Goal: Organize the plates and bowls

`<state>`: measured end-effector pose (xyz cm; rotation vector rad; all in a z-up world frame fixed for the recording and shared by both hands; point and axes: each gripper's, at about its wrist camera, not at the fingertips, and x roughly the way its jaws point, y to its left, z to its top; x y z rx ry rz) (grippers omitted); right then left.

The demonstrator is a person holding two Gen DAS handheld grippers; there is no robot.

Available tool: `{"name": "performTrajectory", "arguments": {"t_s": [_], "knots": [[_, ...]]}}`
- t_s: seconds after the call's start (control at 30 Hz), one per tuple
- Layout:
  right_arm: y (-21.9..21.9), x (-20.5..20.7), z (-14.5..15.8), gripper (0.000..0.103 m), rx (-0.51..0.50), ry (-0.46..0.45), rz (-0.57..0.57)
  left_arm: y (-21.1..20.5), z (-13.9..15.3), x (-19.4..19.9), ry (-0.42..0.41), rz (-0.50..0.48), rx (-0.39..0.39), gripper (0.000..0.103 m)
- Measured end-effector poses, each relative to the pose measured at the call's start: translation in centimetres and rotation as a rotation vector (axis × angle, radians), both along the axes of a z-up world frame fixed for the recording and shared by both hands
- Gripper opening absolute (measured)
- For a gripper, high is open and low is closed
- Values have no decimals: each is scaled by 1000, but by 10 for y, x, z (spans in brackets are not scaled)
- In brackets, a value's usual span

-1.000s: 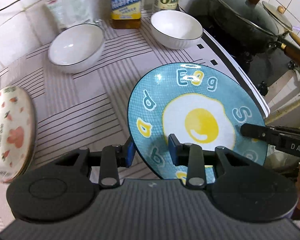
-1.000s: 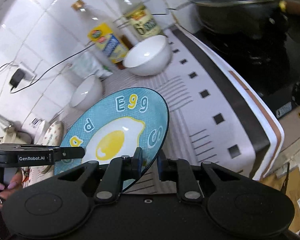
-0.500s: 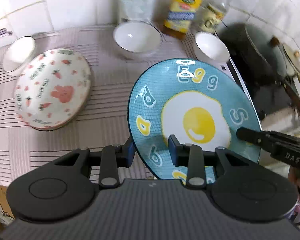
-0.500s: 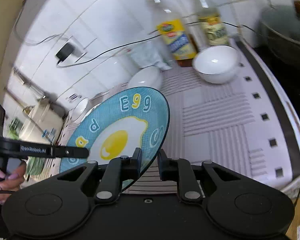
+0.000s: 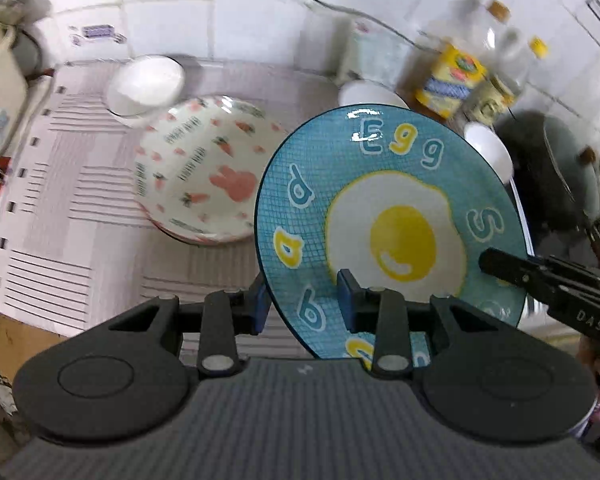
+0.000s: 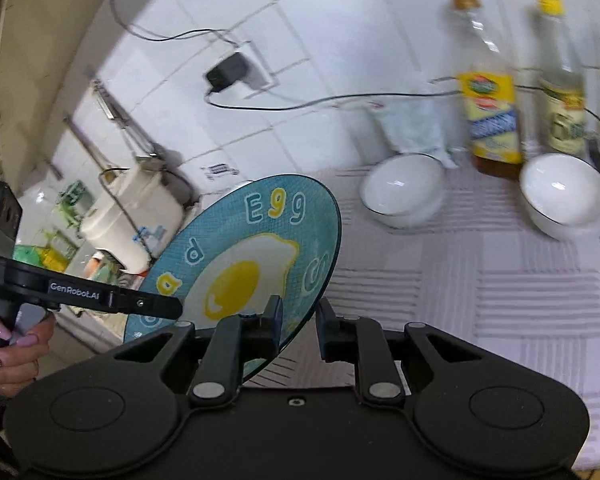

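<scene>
The round blue plate printed with a fried egg and the letters "Egg" is held off the counter, tilted on edge, carried between both tools at once. The left gripper is seen narrowly parted with the plate's near rim between its blue pads; whether the pads actually press on the rim cannot be told. The right gripper is seen pinched close across the opposite rim, one pad on the printed face and one behind, the gap only slightly wider than the plate's edge, though a firm pinch cannot be confirmed there either.

Over on the left of the striped white counter cloth, the round white plate with pink rabbit and carrot prints is lying flat, apparently on top of another plate beneath it. That stack is probably the destination. It lies left of and beyond the left gripper's fingers, so the left hand is judged the nearer one. The blue plate would have to be levelled out before being lowered onto it.

Three white bowls are scattered along the far wall: one at the far left, one in the middle and one by the bottles.
</scene>
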<state>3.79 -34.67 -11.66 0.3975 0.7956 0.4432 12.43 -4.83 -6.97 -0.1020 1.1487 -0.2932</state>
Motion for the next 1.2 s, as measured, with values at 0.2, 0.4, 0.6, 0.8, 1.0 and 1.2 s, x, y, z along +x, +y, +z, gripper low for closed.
{"name": "performTrajectory", "arguments": {"t_s": [0.2,0.4,0.6,0.8,1.0,1.2], "knots": [[19,23,10,23,45,-20,43,28,12,8,-16,56,-6,32],[42,47,17,23,45,-40,70,57,9,26,10,94,-35,34],[70,79,6,23,26,-6,82,88,-14,56,72,124,-59,34],[94,108,-10,23,-19,90,68,107,-41,90,166,83,-57,34],[113,123,-26,23,-71,171,40,117,-62,120,212,37,-38,32],[129,139,-44,23,-113,220,-15,122,-91,146,261,-1,-44,33]]}}
